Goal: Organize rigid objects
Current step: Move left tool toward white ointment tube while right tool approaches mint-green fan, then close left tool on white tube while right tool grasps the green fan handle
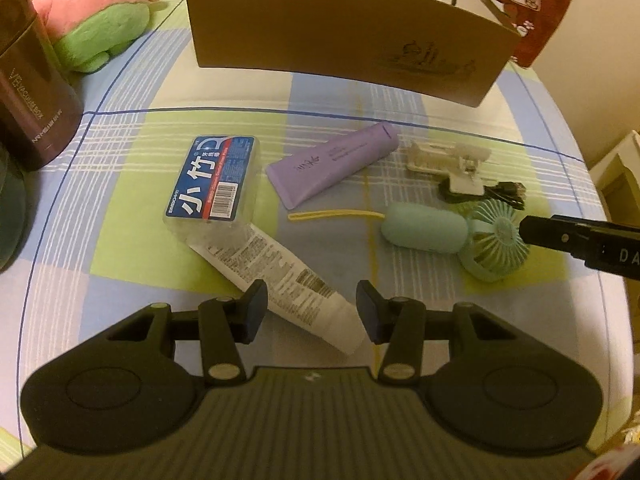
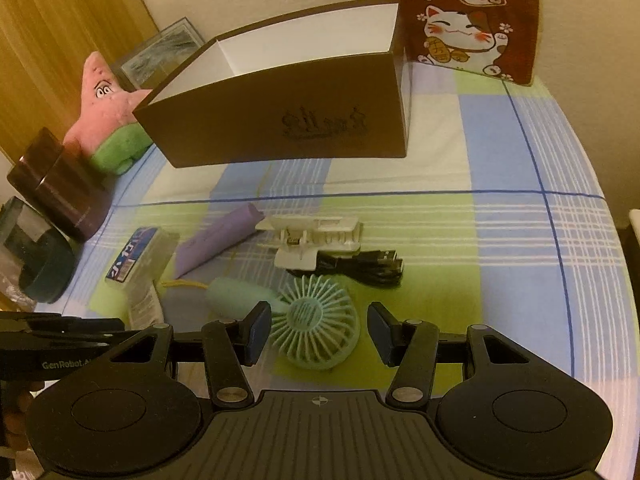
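My left gripper is open, its fingers on either side of the lower end of a white tube lying on the checked cloth. A clear box with a blue label rests on the tube's upper end. A purple tube, a white clip, a black cable and a yellow band lie beyond. My right gripper is open just over the head of a mint hand fan, not touching it. An open brown box stands behind.
A pink and green starfish plush and a dark brown tin stand at the left. A red lucky-cat bag stands behind the box at the right. The right gripper's body shows at the left wrist view's right edge.
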{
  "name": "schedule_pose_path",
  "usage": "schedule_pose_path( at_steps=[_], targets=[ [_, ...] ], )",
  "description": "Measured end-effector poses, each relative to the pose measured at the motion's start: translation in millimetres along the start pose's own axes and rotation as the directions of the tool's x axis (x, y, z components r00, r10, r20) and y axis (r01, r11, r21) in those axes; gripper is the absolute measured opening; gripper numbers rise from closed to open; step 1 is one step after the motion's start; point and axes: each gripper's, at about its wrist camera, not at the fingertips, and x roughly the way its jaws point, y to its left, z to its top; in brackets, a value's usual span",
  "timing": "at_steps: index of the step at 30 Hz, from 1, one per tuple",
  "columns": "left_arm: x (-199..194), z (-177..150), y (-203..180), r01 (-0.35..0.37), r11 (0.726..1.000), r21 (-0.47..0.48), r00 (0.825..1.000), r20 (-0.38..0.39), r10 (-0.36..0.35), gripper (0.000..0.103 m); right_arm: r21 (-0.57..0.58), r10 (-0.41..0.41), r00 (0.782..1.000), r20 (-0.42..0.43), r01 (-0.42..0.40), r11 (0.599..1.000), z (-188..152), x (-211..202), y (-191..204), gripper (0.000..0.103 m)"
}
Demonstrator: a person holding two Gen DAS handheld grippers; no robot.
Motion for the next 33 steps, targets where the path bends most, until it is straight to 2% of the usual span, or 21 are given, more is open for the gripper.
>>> schedule_pose_path(
  at_steps=[11, 15, 19, 22, 26, 33],
  targets=[
    [17, 0, -10, -0.101, 0.994, 0.031, 0.995, 0.008, 0.101, 0.049, -0.014, 0.054, 0.998, -0.019, -0.054, 0.998, 13, 35, -1, 0.054],
    [16, -4, -9, -0.106, 0.993, 0.045, 0.994, 0.011, 0.105, 0.049, -0.064, 0.063, 0.997, -0.034, -0.066, 0.996, 10, 38, 5, 0.054],
    [14, -11, -4, -0.116, 0.992, 0.048, 0.993, 0.006, 0.116, 0.052, -0.098, 0.115, 0.99, -0.081, -0.123, 0.988, 1, 37, 15, 0.054],
    [13, -19, 7, -0.117, 0.993, 0.015, 0.993, -0.022, 0.118, 0.052, -0.127, 0.141, 0.983, -0.119, -0.156, 0.979, -8, 36, 26, 0.054],
    [11, -28, 23, -0.136, 0.991, -0.013, 0.99, -0.034, 0.135, 0.046, -0.196, 0.14, 0.979, -0.145, -0.167, 0.966, -16, 35, 42, 0.054],
    [3, -35, 43, -0.155, 0.987, -0.029, 0.988, -0.028, 0.155, 0.046, -0.25, 0.115, 0.982, -0.149, -0.15, 0.956, -17, 37, 55, 0.054]
  ],
)
